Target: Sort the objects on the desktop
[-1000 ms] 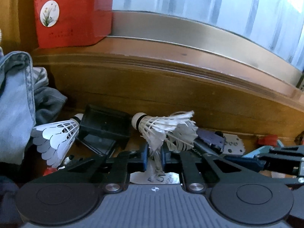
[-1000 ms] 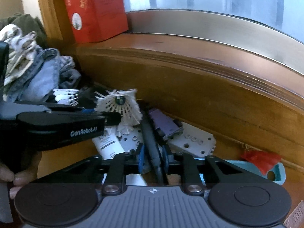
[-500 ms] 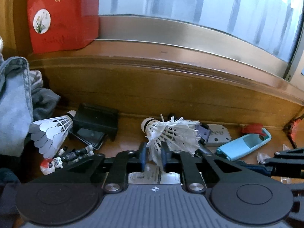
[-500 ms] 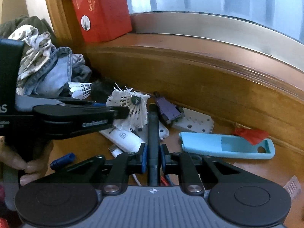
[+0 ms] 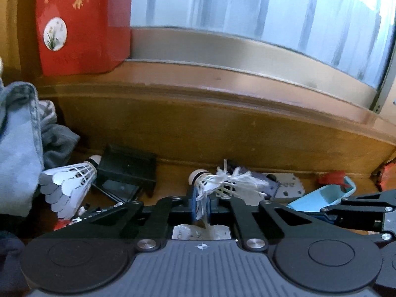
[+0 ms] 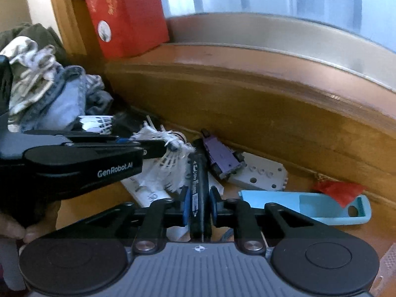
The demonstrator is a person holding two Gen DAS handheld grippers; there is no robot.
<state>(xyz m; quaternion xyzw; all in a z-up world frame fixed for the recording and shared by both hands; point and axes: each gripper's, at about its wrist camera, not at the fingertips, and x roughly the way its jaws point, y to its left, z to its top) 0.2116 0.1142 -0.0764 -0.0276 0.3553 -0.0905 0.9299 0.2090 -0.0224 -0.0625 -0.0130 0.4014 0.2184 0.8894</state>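
Desktop objects mid-sort: left gripper (image 5: 201, 204) clamps a frayed white feather shuttlecock (image 5: 222, 182) by its skirt above the wooden desk (image 6: 284, 225), right gripper (image 6: 199, 208) grasps a black marker pen (image 6: 198, 185), while a blue silicone case (image 6: 309, 208) and other clutter remain unsorted.

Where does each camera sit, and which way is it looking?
Left wrist: on the left gripper, facing down toward the window wall; its own jaws pinch a frayed shuttlecock.
Right wrist: on the right gripper, facing likewise; its jaws clamp a black marker, and the left gripper and fingers show.
Shared: frayed shuttlecock, red box, light blue case.
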